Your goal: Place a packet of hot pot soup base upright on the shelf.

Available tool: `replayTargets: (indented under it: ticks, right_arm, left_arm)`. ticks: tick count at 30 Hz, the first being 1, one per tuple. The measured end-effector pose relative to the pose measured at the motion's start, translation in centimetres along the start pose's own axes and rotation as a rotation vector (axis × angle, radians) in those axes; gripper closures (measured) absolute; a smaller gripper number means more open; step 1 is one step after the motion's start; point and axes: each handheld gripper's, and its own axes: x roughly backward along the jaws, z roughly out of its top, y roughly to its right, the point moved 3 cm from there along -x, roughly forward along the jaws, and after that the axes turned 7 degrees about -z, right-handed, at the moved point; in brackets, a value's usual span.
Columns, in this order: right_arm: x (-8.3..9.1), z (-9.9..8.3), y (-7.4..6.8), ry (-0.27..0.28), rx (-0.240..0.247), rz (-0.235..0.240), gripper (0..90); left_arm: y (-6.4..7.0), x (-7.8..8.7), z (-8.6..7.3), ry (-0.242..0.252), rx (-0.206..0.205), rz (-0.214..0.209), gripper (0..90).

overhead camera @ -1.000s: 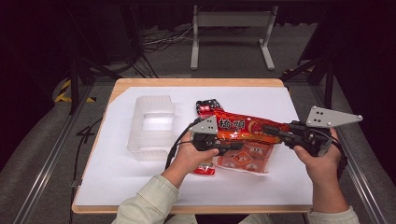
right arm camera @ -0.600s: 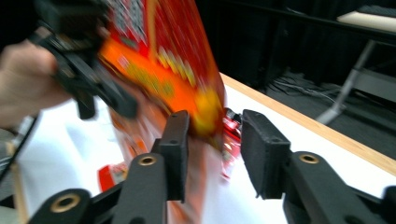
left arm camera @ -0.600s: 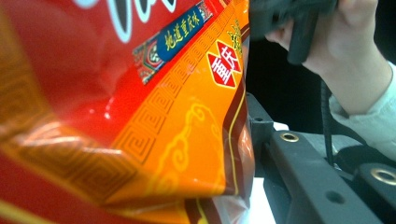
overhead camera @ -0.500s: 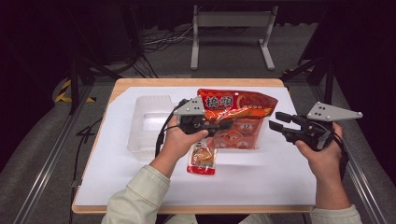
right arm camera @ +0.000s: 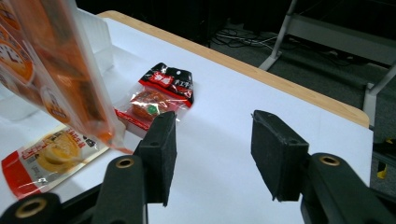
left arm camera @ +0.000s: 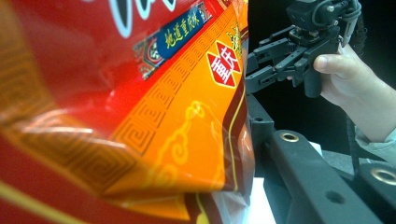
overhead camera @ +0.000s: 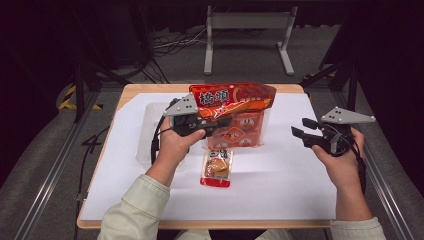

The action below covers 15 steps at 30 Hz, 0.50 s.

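Left gripper is clamped on the red bag, holding it upright above the table — bag's lower edge just over the white surface. Right gripper hovers well apart to the right, jaws spread, grasping nothing. Two packets lie flat: a yellow packet near the bag; a black-topped packet behind it.

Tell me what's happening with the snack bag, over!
Left gripper shut on big snack bag, lifted upright. Right gripper open, holding nothing. Small packet on table below bag.
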Motion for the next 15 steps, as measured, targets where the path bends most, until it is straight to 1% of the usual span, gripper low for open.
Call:
replayTargets:
  ticks: [3,6,10,13,15]
  right_arm:
    - [-0.2,-0.2,0.2,-0.004,-0.009,0.001,50.9]
    - [-0.3,-0.3,0.3,-0.004,-0.016,0.002,50.9]
    - [-0.4,-0.4,0.5,-0.004,-0.022,0.001,50.5]
    - [-0.4,-0.5,0.6,-0.005,-0.029,0.001,49.3]
    - [-0.6,-0.6,0.7,-0.002,-0.035,0.001,48.3]
  left_arm:
    - [-0.9,0.9,0.3,0.008,0.005,0.014,71.5]
    - [-1.5,1.7,0.7,0.003,0.001,0.044,71.5]
    - [-2.2,2.5,1.1,-0.003,-0.006,0.073,71.5]
    - [-2.6,3.2,1.5,0.009,0.003,0.089,71.5]
    - [-2.9,3.8,1.8,0.014,-0.004,0.101,71.5]
